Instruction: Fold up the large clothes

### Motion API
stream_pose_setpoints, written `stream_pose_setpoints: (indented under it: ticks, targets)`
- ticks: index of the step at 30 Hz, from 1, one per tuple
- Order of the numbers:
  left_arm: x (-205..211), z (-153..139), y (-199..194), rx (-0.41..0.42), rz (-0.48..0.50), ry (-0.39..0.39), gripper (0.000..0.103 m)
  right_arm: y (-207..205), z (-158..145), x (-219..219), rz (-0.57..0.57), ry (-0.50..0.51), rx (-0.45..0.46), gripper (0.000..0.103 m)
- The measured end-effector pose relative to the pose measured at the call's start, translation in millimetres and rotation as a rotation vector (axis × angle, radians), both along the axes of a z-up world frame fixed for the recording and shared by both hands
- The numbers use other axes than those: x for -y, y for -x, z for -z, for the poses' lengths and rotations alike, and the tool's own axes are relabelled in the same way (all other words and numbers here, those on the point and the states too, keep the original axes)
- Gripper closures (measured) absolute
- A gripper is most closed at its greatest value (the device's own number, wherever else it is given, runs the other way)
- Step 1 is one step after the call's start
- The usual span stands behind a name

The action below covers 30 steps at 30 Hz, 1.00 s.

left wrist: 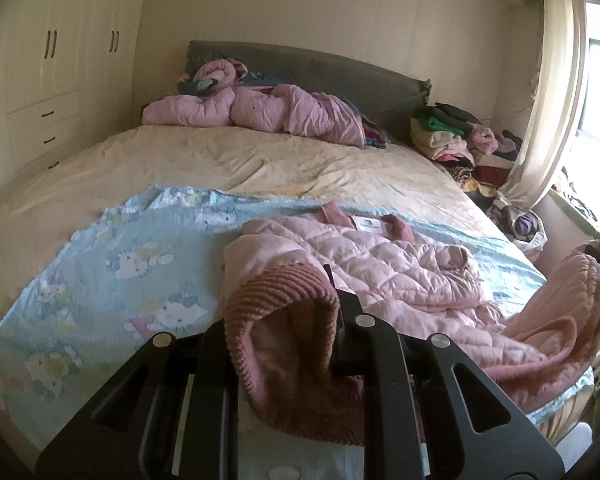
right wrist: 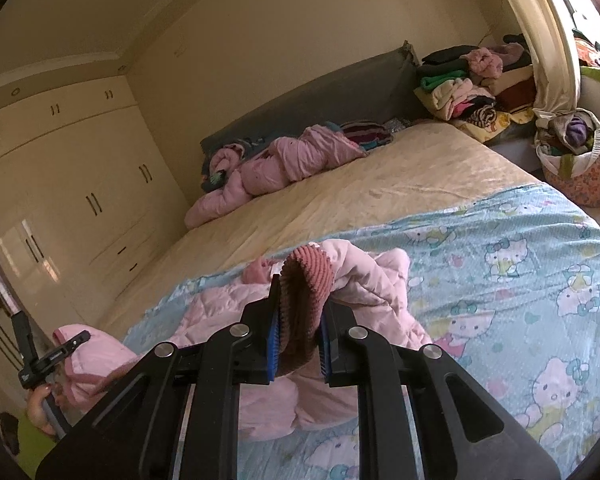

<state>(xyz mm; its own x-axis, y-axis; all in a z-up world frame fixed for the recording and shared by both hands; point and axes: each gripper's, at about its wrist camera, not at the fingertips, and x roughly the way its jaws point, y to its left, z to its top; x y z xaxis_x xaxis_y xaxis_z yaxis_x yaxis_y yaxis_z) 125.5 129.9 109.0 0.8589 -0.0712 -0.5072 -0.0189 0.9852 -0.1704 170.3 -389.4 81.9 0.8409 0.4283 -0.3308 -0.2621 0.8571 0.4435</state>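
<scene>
A pink quilted jacket (left wrist: pixel 400 264) lies spread on a blue cartoon-print blanket (left wrist: pixel 112 276) on the bed. My left gripper (left wrist: pixel 288 320) is shut on one ribbed dark-pink sleeve cuff (left wrist: pixel 276 300) and holds it lifted near the camera. My right gripper (right wrist: pixel 300 332) is shut on the other ribbed cuff (right wrist: pixel 304 292), with the pink sleeve (right wrist: pixel 372 280) draped behind it. The jacket body (right wrist: pixel 220 308) lies to the left in the right wrist view. The left gripper also shows there at the far left edge (right wrist: pixel 56 352).
A crumpled pink duvet (left wrist: pixel 260 112) lies by the grey headboard (left wrist: pixel 320 64). Piles of folded clothes (left wrist: pixel 460 140) and a full laundry bag (right wrist: pixel 576 152) stand right of the bed. Wardrobes (right wrist: pixel 68 184) line the left wall. A curtain (left wrist: pixel 552 92) hangs by the window.
</scene>
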Motion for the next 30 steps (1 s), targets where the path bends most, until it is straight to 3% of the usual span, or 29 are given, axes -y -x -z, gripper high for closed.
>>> stream_pose_setpoints:
  ticks: [16, 30]
  targets:
    - [-1, -5, -50, 0.015, -0.030, -0.005, 0.091, -52, -1, 3, 0.066, 0.007, 0.000, 0.089]
    - [7, 8, -123, 0.013, -0.106, -0.013, 0.089, -143, 21, 2, 0.150, 0.017, -0.080, 0.089]
